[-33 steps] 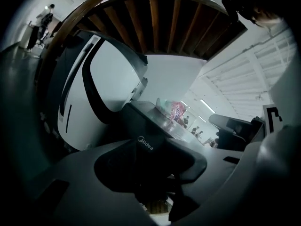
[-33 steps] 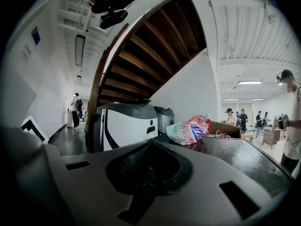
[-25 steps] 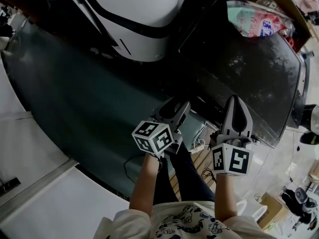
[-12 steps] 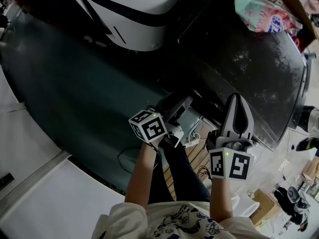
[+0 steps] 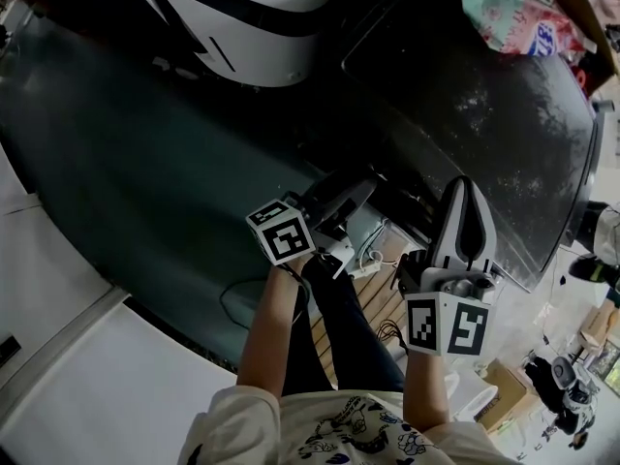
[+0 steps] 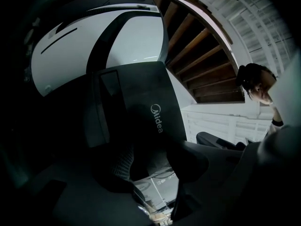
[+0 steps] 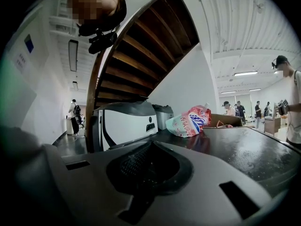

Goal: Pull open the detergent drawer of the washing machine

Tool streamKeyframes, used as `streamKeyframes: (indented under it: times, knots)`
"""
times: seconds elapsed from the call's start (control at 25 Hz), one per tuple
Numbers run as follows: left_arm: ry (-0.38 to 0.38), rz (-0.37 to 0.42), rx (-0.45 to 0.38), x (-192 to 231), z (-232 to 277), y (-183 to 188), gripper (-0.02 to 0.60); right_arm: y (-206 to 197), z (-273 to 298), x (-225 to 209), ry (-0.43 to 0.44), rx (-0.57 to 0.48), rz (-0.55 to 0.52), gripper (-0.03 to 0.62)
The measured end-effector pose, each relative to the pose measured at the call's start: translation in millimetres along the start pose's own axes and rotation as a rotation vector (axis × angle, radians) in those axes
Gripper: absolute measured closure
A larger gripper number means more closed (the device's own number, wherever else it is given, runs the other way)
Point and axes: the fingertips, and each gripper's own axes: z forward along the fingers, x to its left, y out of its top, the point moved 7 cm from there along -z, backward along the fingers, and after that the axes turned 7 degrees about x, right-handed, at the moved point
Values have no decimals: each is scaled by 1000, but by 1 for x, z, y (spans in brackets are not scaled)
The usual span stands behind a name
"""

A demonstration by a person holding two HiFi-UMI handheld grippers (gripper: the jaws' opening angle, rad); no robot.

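Firstly, washing machine [image 5: 484, 114]: dark, speckled top, filling the right of the head view.
Left gripper [image 5: 351, 198]: held at the machine's front corner. Jaws stand wide apart and have just been opening, with nothing pinched between them. A dark panel marked Midea [image 6: 155, 102] shows through the gap.
Right gripper [image 5: 465, 197]: held above the machine's front edge, jaws closed together, holding nothing.
Detergent drawer [image 5: 372, 231]: pale compartment jutting from the machine's front, just below the left gripper. It looks pulled open and is touched by neither gripper.
Detergent pouch [image 5: 523, 22]: lies at the far edge of the top.
White appliance [image 5: 262, 17]: stands beside the machine, well apart from both grippers.
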Motion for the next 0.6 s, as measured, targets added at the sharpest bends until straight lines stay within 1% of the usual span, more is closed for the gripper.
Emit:
streamKeyframes:
  times: [0.12, 0.32, 0.44, 0.6]
  knots:
    - [-35, -23, -17, 1, 1, 0, 351, -1, 0, 0, 4, 1, 3, 583]
    - [-84, -31, -18, 5, 2, 3, 350, -1, 1, 2, 6, 1, 4, 582]
    - [-115, -49, -30, 8, 3, 5, 347, -3, 2, 1, 8, 2, 4, 582]
    - [-144, -72, -49, 10, 4, 5, 347, -5, 1, 1, 9, 5, 4, 583]
